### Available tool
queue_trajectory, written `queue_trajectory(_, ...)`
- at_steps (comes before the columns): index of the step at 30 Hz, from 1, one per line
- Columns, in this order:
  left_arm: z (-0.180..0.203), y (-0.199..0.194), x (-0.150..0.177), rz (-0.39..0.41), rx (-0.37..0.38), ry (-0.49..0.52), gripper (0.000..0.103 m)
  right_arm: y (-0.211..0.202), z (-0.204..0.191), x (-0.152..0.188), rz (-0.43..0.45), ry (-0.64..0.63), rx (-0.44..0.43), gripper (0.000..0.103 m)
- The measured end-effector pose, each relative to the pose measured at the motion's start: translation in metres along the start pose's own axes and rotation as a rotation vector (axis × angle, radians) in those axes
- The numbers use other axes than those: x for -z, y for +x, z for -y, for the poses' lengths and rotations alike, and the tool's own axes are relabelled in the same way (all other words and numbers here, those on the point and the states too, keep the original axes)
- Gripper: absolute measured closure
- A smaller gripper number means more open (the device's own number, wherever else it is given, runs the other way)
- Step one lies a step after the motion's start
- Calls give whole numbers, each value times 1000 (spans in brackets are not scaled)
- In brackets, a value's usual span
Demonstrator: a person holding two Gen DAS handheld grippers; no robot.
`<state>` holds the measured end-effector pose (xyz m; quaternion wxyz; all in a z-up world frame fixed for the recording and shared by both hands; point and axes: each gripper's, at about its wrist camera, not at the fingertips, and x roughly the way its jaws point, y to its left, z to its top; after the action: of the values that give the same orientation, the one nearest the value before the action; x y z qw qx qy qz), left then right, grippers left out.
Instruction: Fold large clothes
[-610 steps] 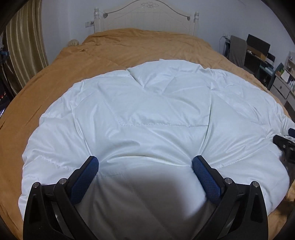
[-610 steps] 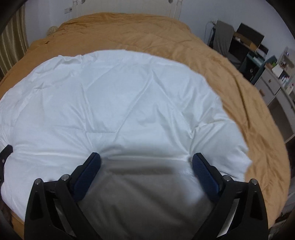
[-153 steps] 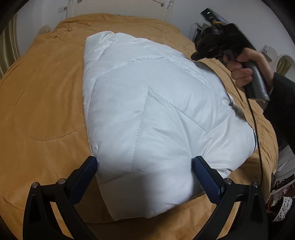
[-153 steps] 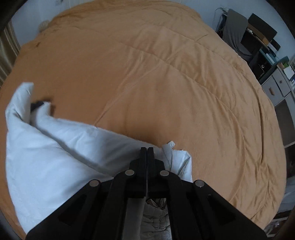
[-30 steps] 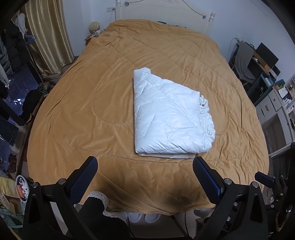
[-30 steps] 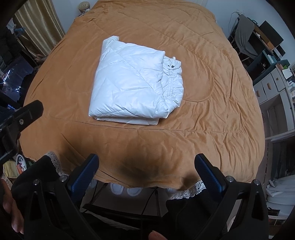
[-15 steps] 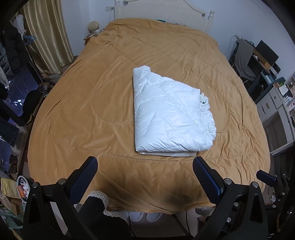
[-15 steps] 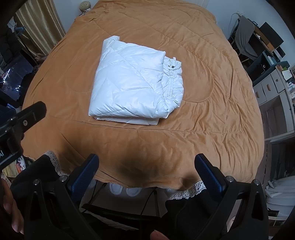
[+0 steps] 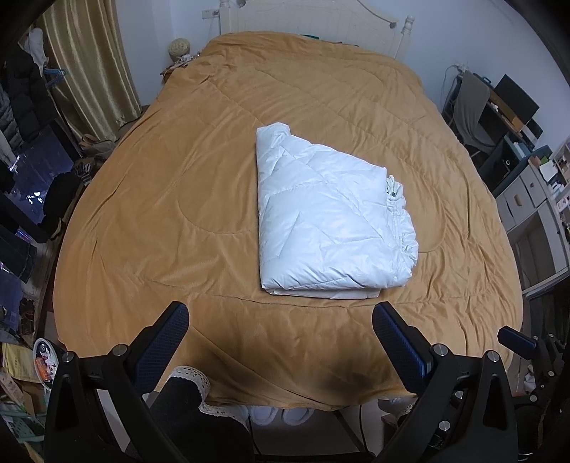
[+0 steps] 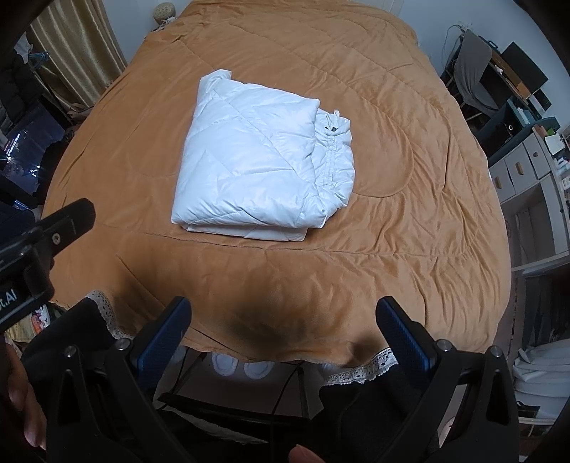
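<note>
A white padded jacket (image 9: pixel 329 220) (image 10: pixel 262 162) lies folded into a thick rectangle in the middle of the orange bedspread (image 9: pixel 171 199) (image 10: pixel 409 185). Its gathered hem with a drawstring shows along the right side. My left gripper (image 9: pixel 281 320) is open, held back over the foot of the bed, well clear of the jacket. My right gripper (image 10: pixel 283 315) is open too, also over the foot edge, with nothing between its blue pads. The left gripper's body (image 10: pixel 46 228) shows at the left in the right wrist view.
A white headboard (image 9: pixel 313 21) stands at the far end. Gold curtains (image 9: pixel 89 67) and dark clutter line the left side. A desk with a chair (image 9: pixel 473 107) and grey drawers (image 9: pixel 534 199) fill the right. White shoes (image 10: pixel 242 367) sit on the floor under the bed's foot edge.
Since a second ago almost nothing differs; both grippers stay open and drawn back. Five seconds ago the right gripper was shut on the jacket and the left hovered close over it.
</note>
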<state>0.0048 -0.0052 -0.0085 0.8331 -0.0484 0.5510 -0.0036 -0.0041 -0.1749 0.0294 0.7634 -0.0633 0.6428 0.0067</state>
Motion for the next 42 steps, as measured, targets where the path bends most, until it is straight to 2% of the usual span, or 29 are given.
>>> queue_trajectory(42,4,8,4,-31,5,27,0,1,-2,3,-5,-3,0,0)
